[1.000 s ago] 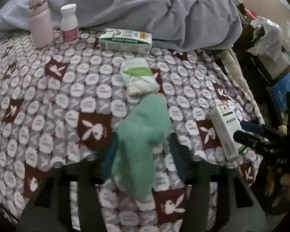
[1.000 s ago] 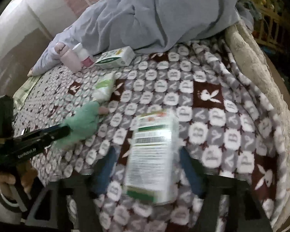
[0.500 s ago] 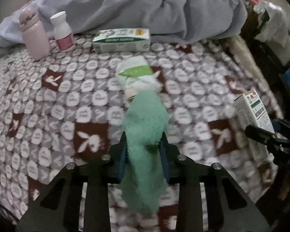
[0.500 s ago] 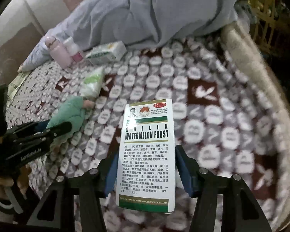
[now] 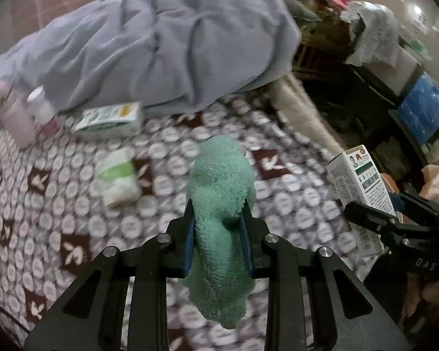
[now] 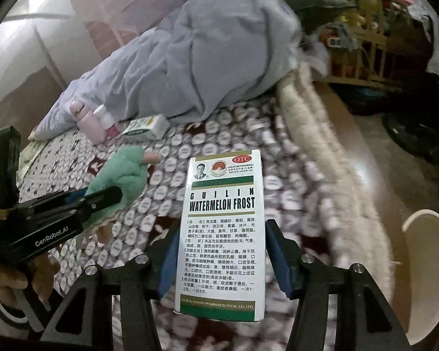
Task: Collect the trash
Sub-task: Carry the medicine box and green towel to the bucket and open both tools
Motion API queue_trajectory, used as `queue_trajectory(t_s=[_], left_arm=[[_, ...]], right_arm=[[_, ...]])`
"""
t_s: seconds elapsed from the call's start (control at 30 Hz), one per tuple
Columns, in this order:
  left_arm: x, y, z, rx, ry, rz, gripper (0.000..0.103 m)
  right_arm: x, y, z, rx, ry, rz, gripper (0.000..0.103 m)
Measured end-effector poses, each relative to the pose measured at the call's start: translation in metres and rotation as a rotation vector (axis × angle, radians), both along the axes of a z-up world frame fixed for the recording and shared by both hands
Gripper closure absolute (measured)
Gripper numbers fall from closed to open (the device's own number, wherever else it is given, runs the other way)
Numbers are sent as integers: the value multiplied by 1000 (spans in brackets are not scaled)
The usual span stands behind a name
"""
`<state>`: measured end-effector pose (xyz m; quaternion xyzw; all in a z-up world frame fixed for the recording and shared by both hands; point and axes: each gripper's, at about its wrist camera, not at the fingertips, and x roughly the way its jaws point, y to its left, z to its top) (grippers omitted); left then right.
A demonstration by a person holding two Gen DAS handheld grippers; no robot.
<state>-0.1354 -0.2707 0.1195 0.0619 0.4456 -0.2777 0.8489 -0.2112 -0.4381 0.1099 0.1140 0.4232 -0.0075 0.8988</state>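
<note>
Both pickups looked done: the left gripper [image 5: 218,234] had just clenched its jaws on a green sock [image 5: 221,193], and the right gripper [image 6: 222,260] on a medicine box [image 6: 224,225], both lifted off the bed [image 6: 219,134]. A wrapped packet [image 5: 118,180], carton [image 5: 109,120] and two bottles [image 5: 42,112] remained on it.

light: dim indoor | blur: bedspread [image 5: 73,204] motion-smeared | edges: fisheye warp, black corners

A bed [image 5: 73,204] with a patterned blanket and a rumpled grey duvet [image 5: 166,44] fills the dim room — pale wall [image 6: 20,58] behind (cluttered furniture [image 5: 380,58] alongside).
</note>
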Motion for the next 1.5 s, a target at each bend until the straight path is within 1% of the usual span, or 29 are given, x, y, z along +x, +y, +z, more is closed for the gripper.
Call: queue_trajectory(t_s=[0.13, 0.43, 0.7, 0.87, 1.07, 1.23, 1.33, 1.4, 1.5], left_arm=[[-8, -27, 9, 0, -24, -41, 79], [-38, -83, 12, 10, -67, -131, 79], [-55, -137, 15, 14, -78, -224, 79], [-65, -170, 17, 2, -69, -283, 79], [-78, -211, 15, -32, -21, -372, 79], [-89, -247, 7, -65, 56, -445, 79], [-96, -268, 1, -67, 95, -486, 79], [-99, -280, -3, -83, 122, -500, 78], [-101, -295, -5, -105, 149, -516, 74]], right_arm=[[-15, -22, 6, 3, -20, -46, 49], [-48, -69, 16, 3, -47, -156, 49], [-79, -110, 19, -3, -60, -257, 49], [-99, -141, 14, -2, -50, -336, 49], [-126, -183, 3, 14, -23, -444, 49], [-144, -212, -9, 26, 2, -518, 49], [-151, -228, -17, 38, 18, -554, 49], [-153, -237, -22, 38, 29, -575, 49], [-156, -249, -28, 29, 42, -606, 49]])
